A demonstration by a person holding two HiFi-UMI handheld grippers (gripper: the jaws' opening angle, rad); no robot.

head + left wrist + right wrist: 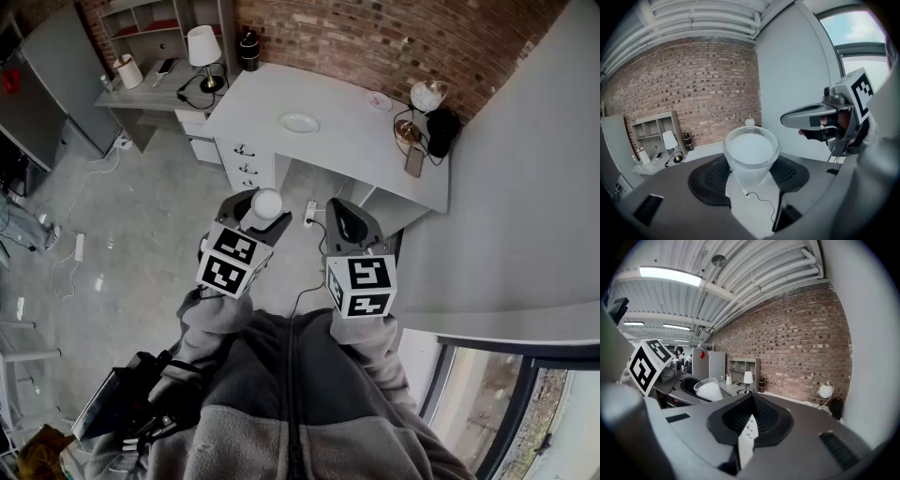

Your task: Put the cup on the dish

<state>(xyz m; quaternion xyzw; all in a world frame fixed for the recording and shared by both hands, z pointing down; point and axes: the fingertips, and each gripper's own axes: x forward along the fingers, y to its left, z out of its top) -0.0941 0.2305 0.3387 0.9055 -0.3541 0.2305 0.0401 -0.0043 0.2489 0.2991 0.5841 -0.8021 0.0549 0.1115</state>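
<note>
The left gripper (255, 201) is held up in the air on the near side of the dish (300, 123), slightly to its left. Its jaws are spread wide and press on either side of the cup (267, 204). The cup is translucent white and upright, mouth up. Its inside looks pale, and I cannot tell whether anything is in it. The dish, white and shallow, lies flat on the grey worktop (347, 141), well apart from the cup. The right gripper (343, 221) hangs on the near side of the dish too, a little to its right, with its jaws drawn together to a thin slit.
</note>
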